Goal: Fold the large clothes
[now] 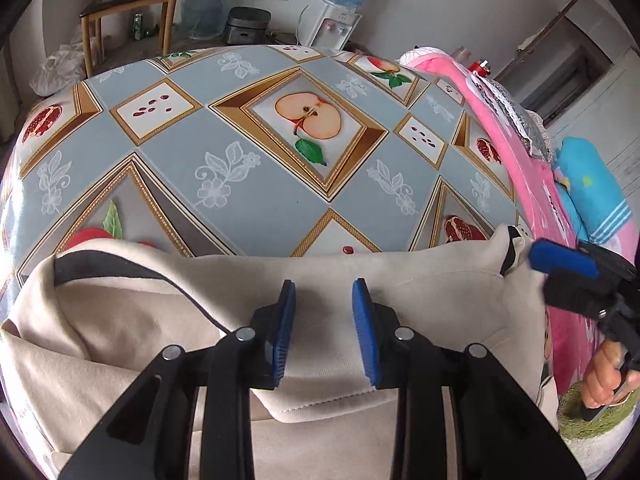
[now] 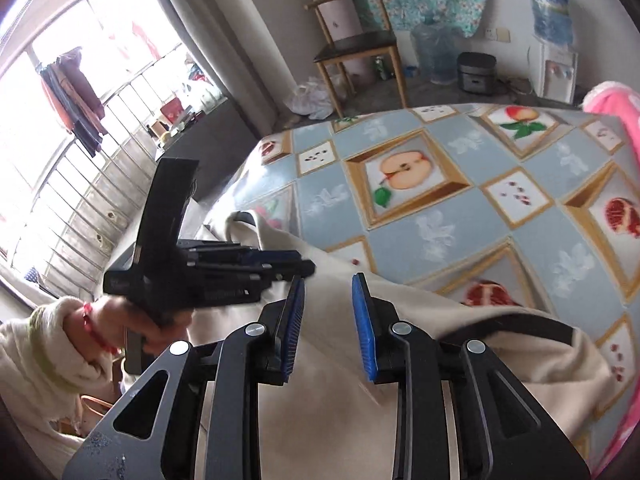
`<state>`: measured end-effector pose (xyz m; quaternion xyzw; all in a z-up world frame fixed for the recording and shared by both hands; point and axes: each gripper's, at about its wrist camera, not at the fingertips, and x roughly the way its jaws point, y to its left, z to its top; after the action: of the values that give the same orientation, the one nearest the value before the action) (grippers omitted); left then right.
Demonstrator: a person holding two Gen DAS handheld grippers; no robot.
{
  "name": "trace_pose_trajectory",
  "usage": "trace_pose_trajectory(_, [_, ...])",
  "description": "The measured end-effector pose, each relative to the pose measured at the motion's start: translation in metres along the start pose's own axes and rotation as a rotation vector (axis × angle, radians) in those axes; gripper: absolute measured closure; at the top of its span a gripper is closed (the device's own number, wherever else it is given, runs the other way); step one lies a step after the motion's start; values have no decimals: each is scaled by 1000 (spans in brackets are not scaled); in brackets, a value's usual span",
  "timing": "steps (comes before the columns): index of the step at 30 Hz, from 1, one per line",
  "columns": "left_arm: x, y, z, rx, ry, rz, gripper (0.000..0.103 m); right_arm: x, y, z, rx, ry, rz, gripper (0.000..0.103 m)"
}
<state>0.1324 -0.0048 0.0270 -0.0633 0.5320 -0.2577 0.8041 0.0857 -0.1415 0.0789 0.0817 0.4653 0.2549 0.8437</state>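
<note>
A cream garment with black trim lies bunched along the near edge of the table; it also shows in the right wrist view. My left gripper is open just above a folded cream edge, holding nothing. My right gripper is open over the same garment, empty. In the left wrist view the right gripper sits at the garment's right end. In the right wrist view the left gripper hovers at the garment's left part.
The table carries a fruit-patterned oilcloth. A pink garment and a blue one lie piled at the right. A wooden chair, water dispenser and window stand beyond the table.
</note>
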Motion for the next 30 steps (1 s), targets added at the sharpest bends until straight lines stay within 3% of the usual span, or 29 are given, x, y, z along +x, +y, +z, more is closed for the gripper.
trace_pose_trajectory(4, [-9, 7, -1, -29, -23, -15, 74, 51, 5, -9, -14, 139, -51, 81])
trace_pose_trajectory(8, [-34, 17, -3, -68, -50, -52, 74, 61, 8, -15, -41, 145, -87, 81])
trace_pose_trajectory(11, [-38, 27, -7, -118, 31, -50, 69, 54, 10, -14, -15, 148, -84, 81])
trace_pose_trajectory(13, [-30, 37, -11, -184, 112, -32, 60, 39, 5, -15, 37, 128, -48, 72])
trace_pose_trajectory(15, [-25, 48, -14, -248, 146, -67, 60, 18, -5, -18, 105, 76, -15, 44])
trace_pose_trajectory(20, [-19, 65, -16, -351, 150, -170, 60, -24, -53, -35, 370, 40, 68, 39])
trace_pose_trajectory(23, [-15, 72, -15, -401, 155, -213, 60, -22, -83, -49, 523, 92, 67, 39])
trace_pose_trajectory(28, [-13, 70, -13, -399, 141, -224, 61, 2, -96, -60, 608, 153, 133, 45])
trace_pose_trajectory(30, [-12, 67, -12, -371, 138, -226, 72, 12, -97, -61, 616, 172, 150, 54])
